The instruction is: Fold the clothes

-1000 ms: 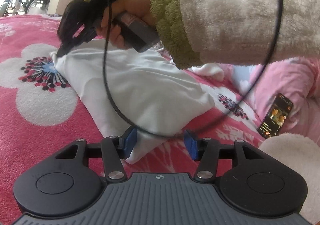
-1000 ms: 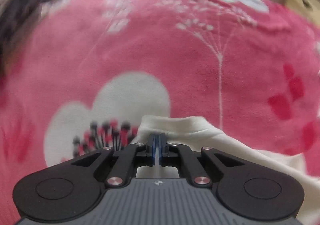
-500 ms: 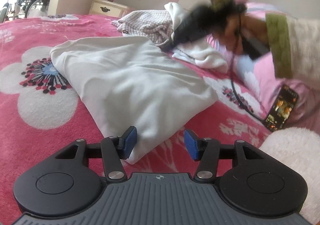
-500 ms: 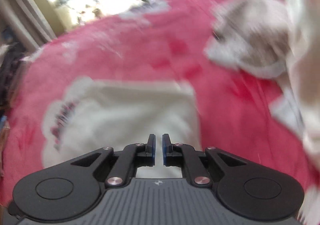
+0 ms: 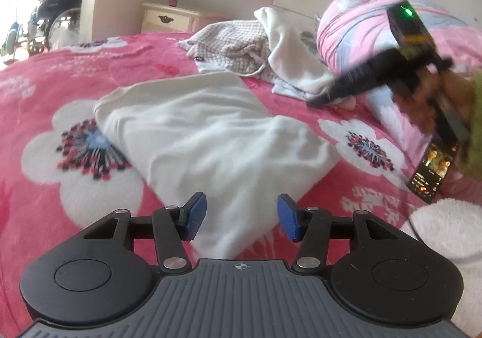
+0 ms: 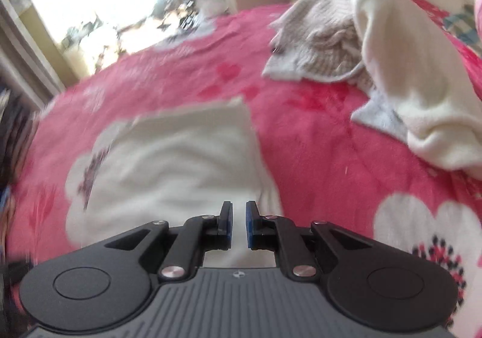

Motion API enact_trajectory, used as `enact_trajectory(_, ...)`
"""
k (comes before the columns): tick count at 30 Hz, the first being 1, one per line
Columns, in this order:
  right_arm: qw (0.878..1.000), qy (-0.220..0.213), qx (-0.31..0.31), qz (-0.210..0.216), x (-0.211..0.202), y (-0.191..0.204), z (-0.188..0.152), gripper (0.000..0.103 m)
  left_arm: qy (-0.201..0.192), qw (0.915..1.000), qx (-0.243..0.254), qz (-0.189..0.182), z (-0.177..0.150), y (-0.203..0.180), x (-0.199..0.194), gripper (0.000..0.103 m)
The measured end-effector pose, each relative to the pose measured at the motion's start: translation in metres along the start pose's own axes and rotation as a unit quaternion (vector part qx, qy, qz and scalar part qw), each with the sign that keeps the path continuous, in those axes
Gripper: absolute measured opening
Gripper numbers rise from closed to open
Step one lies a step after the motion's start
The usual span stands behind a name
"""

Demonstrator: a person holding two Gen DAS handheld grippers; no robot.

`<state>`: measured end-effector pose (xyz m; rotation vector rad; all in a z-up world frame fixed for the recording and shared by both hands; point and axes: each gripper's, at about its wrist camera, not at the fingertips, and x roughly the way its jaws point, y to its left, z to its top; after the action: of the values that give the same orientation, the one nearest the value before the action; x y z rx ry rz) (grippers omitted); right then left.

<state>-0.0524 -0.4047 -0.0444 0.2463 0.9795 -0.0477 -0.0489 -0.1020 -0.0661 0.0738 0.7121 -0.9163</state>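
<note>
We see one white garment (image 5: pixel 211 139), soft matte knit, folded into a rough rectangle with rounded, slightly rumpled edges, lying flat on the pink blanket (image 5: pixel 36 217). The blanket is plush fleece with big white flower prints with dark dotted centres; we count three flowers in the left wrist view.

The left gripper (image 5: pixel 241 217) hovers over the near corner of the white garment, its two blue ribbed pads spread apart, nothing pinched; the cloth lies below the gap, not pressed. Body is black plastic with a grey ridged base and two round discs.

The right gripper (image 6: pixel 239 225) points down at the same garment (image 6: pixel 168 163) from the other side. Its jaws stand a narrow slit apart and are opening, with no cloth between them. In the left wrist view we see this gripper (image 5: pixel 319 98) as a blurred black shape with a green light, held by a hand (image 5: pixel 433 97) with a fuzzy green cuff, near the far clothes pile.

Far pile, two pieces: one grey-and-white checked garment (image 5: pixel 232 43), crumpled, woven look, and one cream towel-like piece (image 5: pixel 289 58), thick and fluffy, draped over it. Both well apart from the folded garment.

One phone (image 5: pixel 430 169), glossy black slab, screen lit, lies at the right edge near the hand. One pink patterned pillow (image 5: pixel 355 22) behind the pile. One cream nightstand (image 5: pixel 168 17) with one dark handle by the wall. One white fluffy cloth (image 5: pixel 446 229) at lower right, shape unclear.
</note>
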Motion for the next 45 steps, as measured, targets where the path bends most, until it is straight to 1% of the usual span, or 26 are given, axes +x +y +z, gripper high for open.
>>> enact_trajectory(2,0.999,0.027,-0.015,-0.012,0.017,0.004,-0.017,0.010,0.020,0.9997,0.011,0.004,0.009,-0.006,0.016,0.052)
enact_trajectory(3,0.999,0.035,-0.021,-0.024,0.029,0.005,-0.026,0.009,0.036,0.9992,0.014,0.014,0.012,-0.009,0.025,0.052)
enact_trajectory(4,0.998,0.044,-0.026,-0.036,0.041,0.005,-0.034,0.006,0.057,0.9978,0.014,0.032,0.015,-0.011,0.035,0.051)
enact_trajectory(5,0.997,0.052,-0.031,-0.048,0.053,0.006,-0.043,0.006,0.078,0.9956,0.014,0.050,0.017,-0.013,0.045,0.051)
enact_trajectory(7,0.997,0.048,-0.005,-0.052,0.048,0.005,-0.040,0.007,0.097,0.9932,0.005,0.065,0.022,-0.016,0.051,0.053)
enact_trajectory(8,0.998,0.041,-0.002,-0.052,0.041,0.005,-0.039,0.007,0.103,0.9923,-0.001,0.069,0.024,-0.016,0.052,0.053)
enact_trajectory(9,0.998,0.032,-0.002,-0.050,0.033,0.006,-0.039,0.010,0.109,0.9912,-0.006,0.074,0.026,-0.016,0.053,0.053)
enact_trajectory(11,0.999,0.015,-0.002,-0.048,0.017,0.009,-0.038,0.010,0.119,0.9895,-0.020,0.079,0.028,-0.016,0.054,0.054)
enact_trajectory(12,0.999,0.015,-0.002,-0.045,0.015,0.010,-0.042,0.010,0.124,0.9886,-0.024,0.082,0.029,-0.016,0.054,0.054)
enact_trajectory(13,0.999,0.019,-0.002,-0.042,0.015,0.011,-0.046,0.010,0.128,0.9878,-0.027,0.085,0.030,-0.017,0.055,0.054)
enact_trajectory(16,0.997,0.059,0.003,-0.057,0.042,0.014,-0.069,0.010,0.140,0.9852,-0.030,0.094,0.033,-0.020,0.057,0.056)
enact_trajectory(20,0.997,0.056,0.040,-0.045,0.042,0.005,-0.068,0.010,0.150,0.9825,-0.036,0.105,0.034,-0.023,0.058,0.057)
enact_trajectory(23,0.996,0.057,0.048,-0.041,0.041,0.002,-0.067,0.010,0.154,0.9814,-0.037,0.109,0.035,-0.024,0.058,0.057)
enact_trajectory(30,0.996,0.059,0.028,-0.055,0.041,0.011,-0.073,0.010,0.158,0.9801,-0.035,0.114,0.035,-0.027,0.058,0.057)
enact_trajectory(45,0.996,0.059,0.035,-0.048,0.042,0.008,-0.071,0.010,0.163,0.9787,-0.028,0.123,0.035,-0.029,0.060,0.058)
